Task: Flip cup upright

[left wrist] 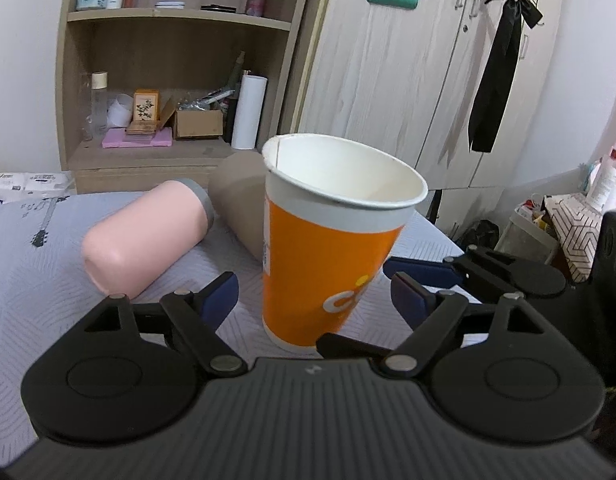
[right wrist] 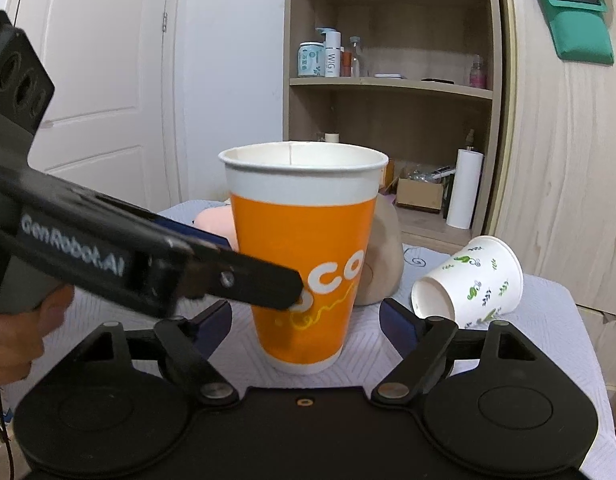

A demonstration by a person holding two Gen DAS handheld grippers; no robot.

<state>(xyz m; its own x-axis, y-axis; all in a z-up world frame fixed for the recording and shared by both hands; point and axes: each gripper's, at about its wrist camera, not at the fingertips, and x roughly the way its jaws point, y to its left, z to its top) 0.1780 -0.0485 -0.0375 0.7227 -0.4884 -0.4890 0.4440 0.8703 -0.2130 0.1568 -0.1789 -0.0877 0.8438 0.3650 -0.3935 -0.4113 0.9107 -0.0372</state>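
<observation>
An orange paper cup point(left wrist: 323, 256) with a white rim stands mouth up on the patterned table cloth point(left wrist: 36, 280); it also shows in the right wrist view point(right wrist: 304, 256). My left gripper point(left wrist: 311, 300) is open, its blue-padded fingers either side of the cup's lower half without touching. My right gripper point(right wrist: 306, 320) is open around the same cup from another side. The left gripper's body point(right wrist: 108, 256) crosses the right wrist view and reaches the cup's side.
A pink bottle point(left wrist: 144, 232) and a beige cup point(left wrist: 240, 200) lie on their sides behind the orange cup. A white leaf-printed paper cup point(right wrist: 467, 280) lies on its side at the right. A shelf unit point(left wrist: 172, 64) and wardrobe stand behind the table.
</observation>
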